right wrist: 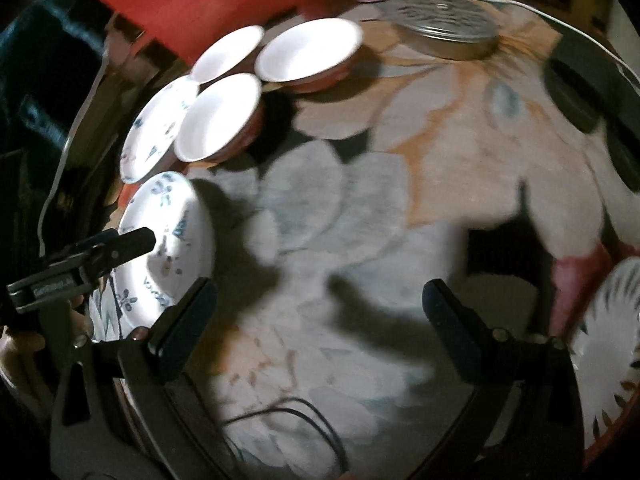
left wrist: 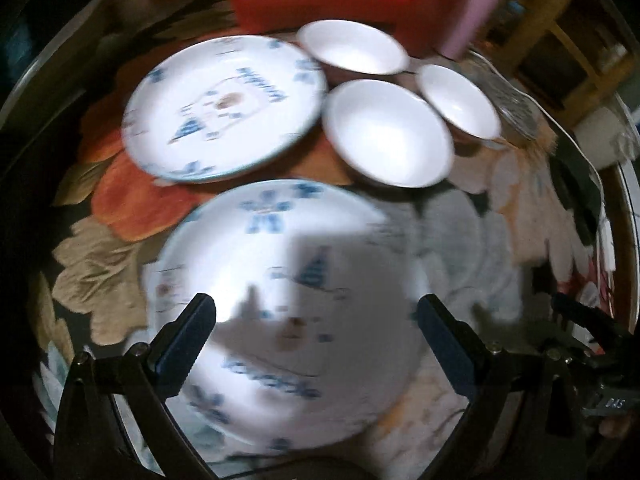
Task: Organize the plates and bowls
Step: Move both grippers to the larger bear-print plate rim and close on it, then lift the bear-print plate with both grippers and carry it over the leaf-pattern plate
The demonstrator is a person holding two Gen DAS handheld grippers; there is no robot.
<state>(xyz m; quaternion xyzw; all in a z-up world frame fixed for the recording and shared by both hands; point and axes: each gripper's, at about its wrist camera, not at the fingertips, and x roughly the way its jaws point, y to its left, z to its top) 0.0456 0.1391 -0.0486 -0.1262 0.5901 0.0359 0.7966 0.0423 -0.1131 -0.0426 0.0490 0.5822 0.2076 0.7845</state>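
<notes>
White crockery: two plates [left wrist: 224,108] [left wrist: 280,312], three bowls [left wrist: 386,132] [left wrist: 354,46] [left wrist: 458,100]; left tongs [left wrist: 316,320] and right tongs [right wrist: 320,300] gape wide, empty.

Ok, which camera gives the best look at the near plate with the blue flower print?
The left wrist view. The near plate fills the frame between the open left gripper, face-on though blurred. The right wrist view shows that plate only small and foreshortened at its left edge, partly behind the left gripper.
</notes>
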